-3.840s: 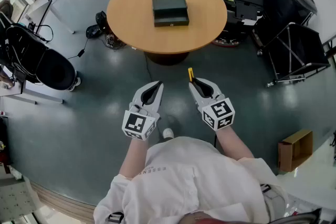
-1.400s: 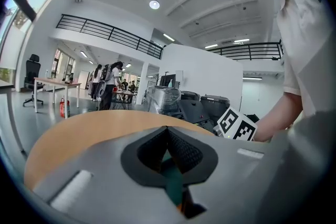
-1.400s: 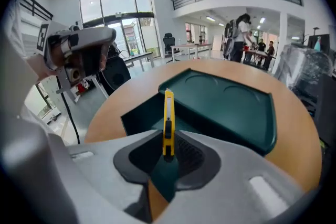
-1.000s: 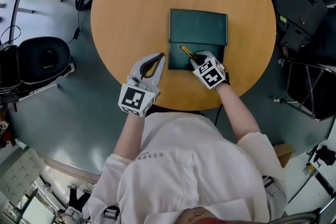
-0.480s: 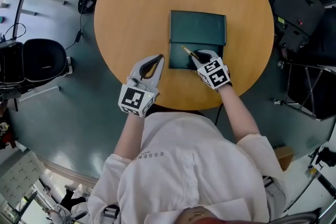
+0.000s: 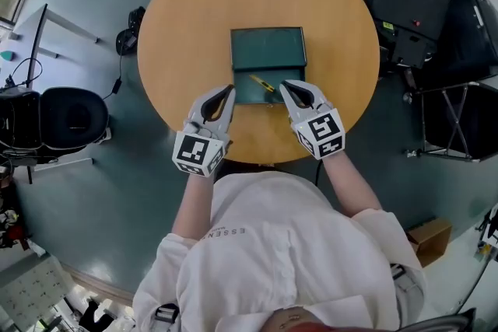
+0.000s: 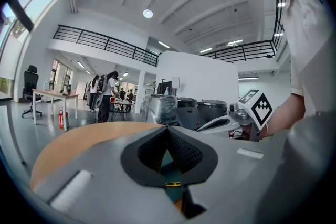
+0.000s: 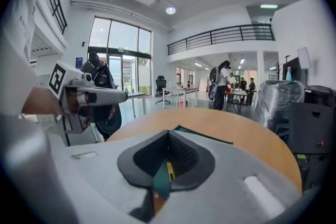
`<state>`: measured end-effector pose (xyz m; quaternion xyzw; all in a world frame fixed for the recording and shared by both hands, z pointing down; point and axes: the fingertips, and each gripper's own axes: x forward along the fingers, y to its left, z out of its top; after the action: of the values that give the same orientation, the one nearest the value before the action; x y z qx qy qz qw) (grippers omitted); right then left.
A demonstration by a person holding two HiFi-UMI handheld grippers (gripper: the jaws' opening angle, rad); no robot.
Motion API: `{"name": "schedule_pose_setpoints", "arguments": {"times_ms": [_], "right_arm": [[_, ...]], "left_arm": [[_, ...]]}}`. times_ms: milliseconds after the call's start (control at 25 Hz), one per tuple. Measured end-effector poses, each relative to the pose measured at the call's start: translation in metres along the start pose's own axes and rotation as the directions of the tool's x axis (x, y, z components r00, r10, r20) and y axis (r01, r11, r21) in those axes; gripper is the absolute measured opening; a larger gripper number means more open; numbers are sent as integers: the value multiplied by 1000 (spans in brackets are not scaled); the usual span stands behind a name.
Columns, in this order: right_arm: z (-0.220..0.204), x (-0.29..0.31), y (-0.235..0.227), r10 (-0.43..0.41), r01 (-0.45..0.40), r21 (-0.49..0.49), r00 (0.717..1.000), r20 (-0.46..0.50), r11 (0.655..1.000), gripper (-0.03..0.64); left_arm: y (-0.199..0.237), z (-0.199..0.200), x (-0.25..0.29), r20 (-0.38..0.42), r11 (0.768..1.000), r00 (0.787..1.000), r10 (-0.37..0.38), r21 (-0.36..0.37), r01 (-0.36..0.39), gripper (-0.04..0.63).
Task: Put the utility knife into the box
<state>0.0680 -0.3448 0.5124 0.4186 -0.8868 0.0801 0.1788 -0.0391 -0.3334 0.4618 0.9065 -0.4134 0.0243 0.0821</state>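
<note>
The yellow utility knife (image 6: pixel 262 84) now lies loose in the near half of the open dark green box (image 6: pixel 268 47) at the middle of the round wooden table (image 6: pixel 187 12). The right gripper (image 6: pixel 288 88) has released it and drawn back toward the table's near edge, jaws together and empty. The left gripper (image 6: pixel 226 92) is likewise closed on nothing. The placement looks done

A round brown table (image 6: pixel 187 19) stands on the grey floor (image 6: pixel 101 190). A black chair (image 6: pixel 70 119) is by its left side, and black cases (image 6: pixel 411 4) by its right.
</note>
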Motion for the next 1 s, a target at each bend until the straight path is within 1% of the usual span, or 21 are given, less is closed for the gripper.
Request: {"name": "schedule_pose_setpoints", "arguments": {"times_ms": [80, 160, 280, 400, 520, 720, 840, 1000], "right_arm": [[12, -21, 3, -18, 18, -2, 998, 59, 1000, -6], [18, -40, 6, -28, 29, -7, 995, 97, 1000, -6], [18, -65, 13, -36, 36, 4, 990, 138, 999, -8], [11, -82, 21, -39, 34, 33, 985, 167, 999, -8], [1, -95, 28, -27, 20, 41, 985, 169, 999, -8], [-18, -107, 39, -6, -3, 62, 990, 144, 998, -8], [-26, -114, 47, 0, -8, 68, 992, 127, 998, -6], [-31, -115, 58, 7, -13, 61, 994, 108, 998, -8]], "left_arm": [[-13, 7, -4, 17, 1000, 1000, 1, 15, -1, 8], [-27, 13, -10, 31, 999, 1000, 0, 32, -1, 8], [-48, 16, -26, 45, 999, 999, 6, 47, -8, 8], [-66, 10, -42, 43, 999, 999, 13, 50, -15, 8], [-80, 3, -56, 34, 998, 999, 32, 44, -33, 8], [-90, -4, -78, 25, 997, 997, 76, 28, -77, 8], [-97, -7, -89, 20, 997, 997, 81, 19, -81, 8], [-100, -3, -99, 36, 997, 996, 77, 22, -78, 8]]}}
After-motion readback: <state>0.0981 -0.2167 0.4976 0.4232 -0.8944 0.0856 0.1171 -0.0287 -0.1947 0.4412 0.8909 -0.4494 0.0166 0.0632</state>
